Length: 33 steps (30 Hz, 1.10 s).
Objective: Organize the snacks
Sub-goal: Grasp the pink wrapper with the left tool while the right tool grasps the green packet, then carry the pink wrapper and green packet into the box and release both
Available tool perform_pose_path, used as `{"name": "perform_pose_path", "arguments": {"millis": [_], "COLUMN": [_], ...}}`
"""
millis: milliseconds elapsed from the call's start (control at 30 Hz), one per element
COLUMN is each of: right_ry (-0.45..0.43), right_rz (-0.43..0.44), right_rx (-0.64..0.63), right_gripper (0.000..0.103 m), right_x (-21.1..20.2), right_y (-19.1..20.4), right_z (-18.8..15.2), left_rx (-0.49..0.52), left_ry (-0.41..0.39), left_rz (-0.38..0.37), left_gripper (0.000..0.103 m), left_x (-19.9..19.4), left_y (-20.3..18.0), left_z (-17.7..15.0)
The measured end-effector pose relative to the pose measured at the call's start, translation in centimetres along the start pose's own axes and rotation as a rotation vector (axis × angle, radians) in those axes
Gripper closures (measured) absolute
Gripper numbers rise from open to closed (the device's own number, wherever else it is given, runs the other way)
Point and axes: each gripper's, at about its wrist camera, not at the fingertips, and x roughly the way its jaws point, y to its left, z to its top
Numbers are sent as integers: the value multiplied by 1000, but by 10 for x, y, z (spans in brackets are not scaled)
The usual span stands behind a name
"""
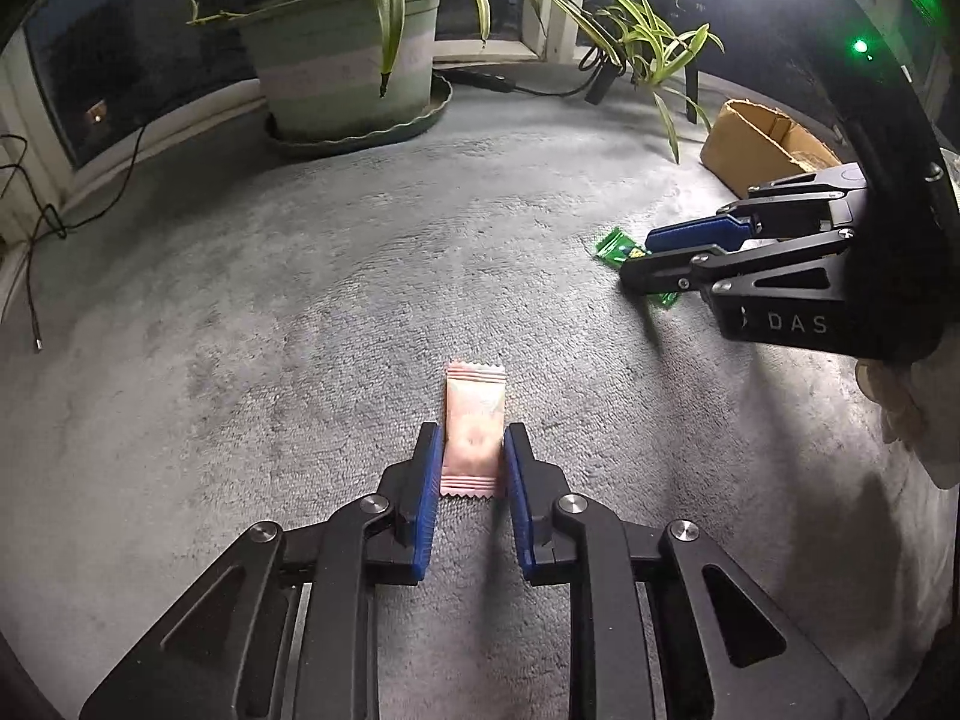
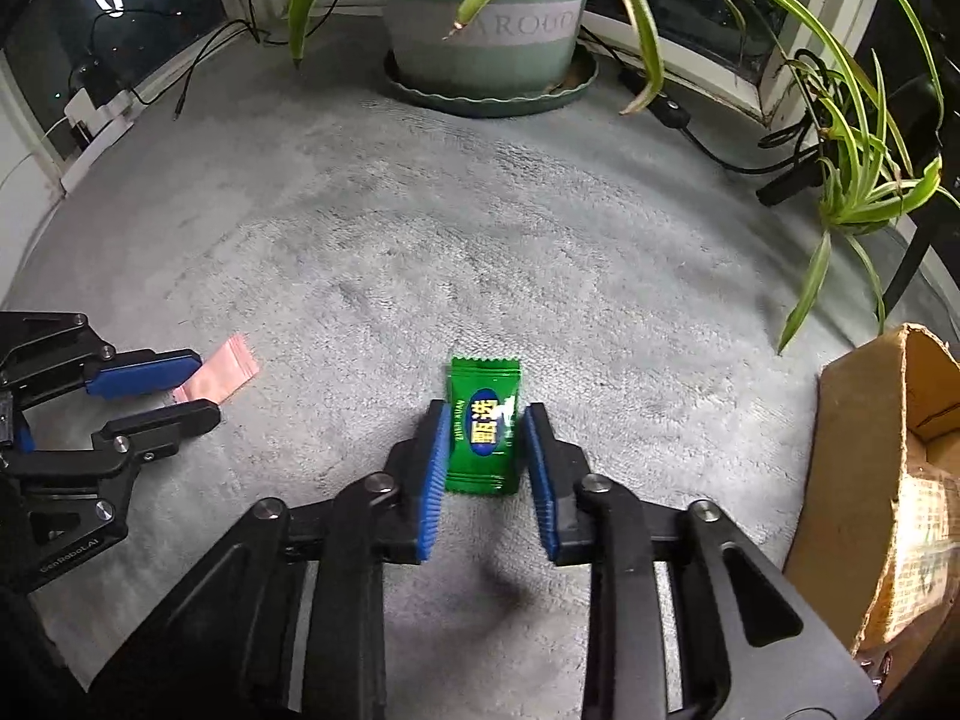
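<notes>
A grey, short-piled carpet point(image 1: 336, 276) covers the floor of a dim window corner, lit from above. Dark window panes point(image 2: 150, 6) and white frames close it off ahead of both claws.

The left claw point(image 1: 471, 450) is closed on a pink snack packet point(image 1: 474, 414) lying flat on the carpet, its blue pads pressing the packet's long sides. The right claw point(image 2: 486, 438) is closed the same way on a green candy packet point(image 2: 485, 426), also on the carpet.

Straight beyond the claws stands a large green plant pot point(image 2: 486, 30) in a saucer, its long leaves hanging over the carpet. Black cables point(image 1: 36, 204) trail along the window edge to the left claw's left. An open cardboard box point(image 2: 888, 480) sits close to the right claw's right side.

Between the claws and the pot the carpet lies bare.
</notes>
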Motion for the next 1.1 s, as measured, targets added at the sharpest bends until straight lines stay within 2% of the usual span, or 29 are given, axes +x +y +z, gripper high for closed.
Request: {"name": "perform_pose_path", "arguments": {"millis": [533, 833, 1100], "right_ry": [-39, -120, -189], "right_rz": [68, 109, 115], "right_rx": [79, 118, 171], "right_gripper": [81, 81, 81], "right_x": [-26, -73, -123], "right_y": [-5, -9, -34], "right_z": [-31, -49, -75], "left_rx": [-115, -74, -29], "left_ry": [-29, -82, -139], "left_rz": [-34, -56, -96], "left_gripper": [84, 84, 84], "left_x": [-19, -47, -72], "left_y": [16, -13, -50], "left_z": [-17, -13, -2]}}
